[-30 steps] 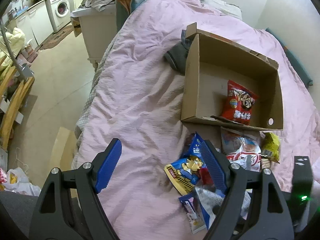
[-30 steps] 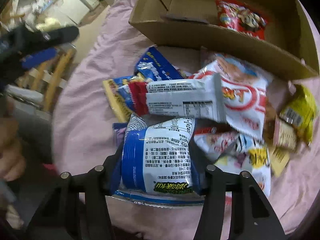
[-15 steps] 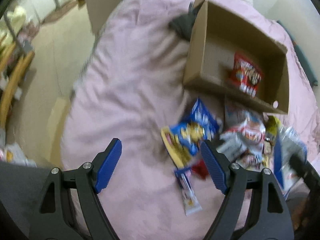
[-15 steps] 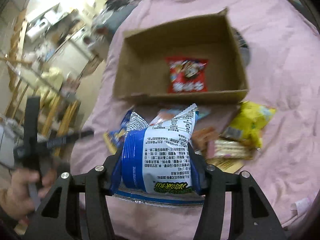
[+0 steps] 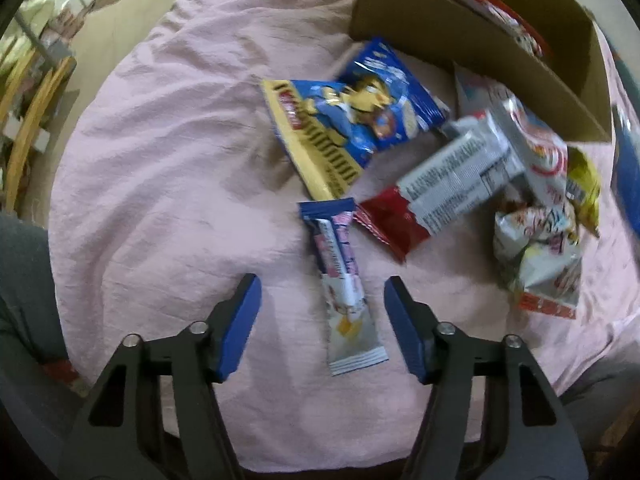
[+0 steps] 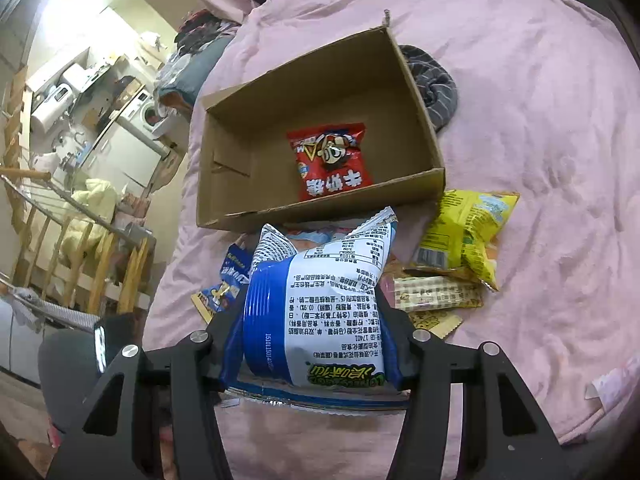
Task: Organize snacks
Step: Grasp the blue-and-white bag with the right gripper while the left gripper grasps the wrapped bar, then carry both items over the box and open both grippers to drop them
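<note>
Your left gripper (image 5: 322,308) dropped over slim pink-and-white wrapped bar (image 5: 342,280) on pink bedspread (image 5: 160,160), jaws just narrowing, not yet touching. Right gripper (image 6: 310,344) pinches blue-and-white crinkly snack bag (image 6: 320,312), lifted toward brown cardboard box (image 6: 424,120); drop it in.

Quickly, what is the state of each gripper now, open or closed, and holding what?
Left gripper: open, jaws just closing, either side of the slim blue-and-white snack bar, not yet pressing it.
Right gripper: closed on the blue-and-white crinkled snack bag.
</note>
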`<state>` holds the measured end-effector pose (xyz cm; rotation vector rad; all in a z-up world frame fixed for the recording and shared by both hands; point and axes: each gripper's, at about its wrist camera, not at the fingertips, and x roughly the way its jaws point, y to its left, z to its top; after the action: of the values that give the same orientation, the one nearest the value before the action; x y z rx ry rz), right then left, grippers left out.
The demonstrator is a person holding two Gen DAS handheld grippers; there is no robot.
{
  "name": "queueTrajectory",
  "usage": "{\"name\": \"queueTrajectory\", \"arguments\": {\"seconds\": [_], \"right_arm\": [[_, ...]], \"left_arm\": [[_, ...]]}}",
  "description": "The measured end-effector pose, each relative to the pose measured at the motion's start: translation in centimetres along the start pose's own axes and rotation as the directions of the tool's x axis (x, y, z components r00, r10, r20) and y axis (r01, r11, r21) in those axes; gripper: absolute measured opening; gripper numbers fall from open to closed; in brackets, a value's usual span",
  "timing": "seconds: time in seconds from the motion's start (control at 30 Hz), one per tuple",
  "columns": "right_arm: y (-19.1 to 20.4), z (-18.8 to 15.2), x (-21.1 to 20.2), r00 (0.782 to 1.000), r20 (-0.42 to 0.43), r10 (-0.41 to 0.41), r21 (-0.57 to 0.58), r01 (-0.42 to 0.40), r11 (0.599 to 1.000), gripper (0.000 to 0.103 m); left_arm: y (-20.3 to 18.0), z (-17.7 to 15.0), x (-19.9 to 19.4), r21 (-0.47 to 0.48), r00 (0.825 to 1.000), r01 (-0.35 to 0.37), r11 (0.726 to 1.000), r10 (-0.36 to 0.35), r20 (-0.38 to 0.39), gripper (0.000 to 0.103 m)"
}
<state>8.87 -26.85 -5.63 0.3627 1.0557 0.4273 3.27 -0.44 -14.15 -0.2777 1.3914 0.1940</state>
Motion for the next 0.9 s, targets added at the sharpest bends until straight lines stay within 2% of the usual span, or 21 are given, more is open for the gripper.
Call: {"name": "queueTrajectory", "arguments": {"seconds": [0.1,0.2,0.27,0.3,0.53,0.9], "right_arm": [[0.0,0.0,0.0,1.0,0.002,-0.007,-0.012,0.007,1.0,0.057],[0.1,0.0,-0.1,1.0,0.006,-0.002,-0.016,0.002,1.0,0.057],[0.1,0.1,-0.1,1.0,0.004,0.0,-0.016,0.0,1.0,0.056],[0.1,0.0,-0.1,1.0,0.004,-0.001,-0.015,0.001,1.0,0.056],[0.6,0.2,-0.1,1.0,0.001,-0.004,-0.036,0.004,0.999,0.056],[1.2,0.3,-0.8,0.999,0.041,0.021,-0.05,-0.019,0.999,0.056]], "left_arm": [[-0.8,-0.3,0.8,0.02,1.0,-0.026,0.999,0.026,-0.008,0.049],[-1.2,-0.4,1.2,0.023,0.999,-0.034,0.999,0.035,-0.019,0.037],[-1.6,-0.4,1.4,0.039,0.999,-0.042,0.998,0.042,-0.023,0.018],[-1.7,-0.4,1.4,0.045,0.999,-0.041,0.998,0.042,-0.028,0.016],[-1.6,1.0,-0.3,0.059,0.999,-0.023,0.998,0.025,-0.036,0.014],[-1.9,3.5,-6.4,0.14,0.994,-0.013,0.99,-0.002,0.108,0.014]]}}
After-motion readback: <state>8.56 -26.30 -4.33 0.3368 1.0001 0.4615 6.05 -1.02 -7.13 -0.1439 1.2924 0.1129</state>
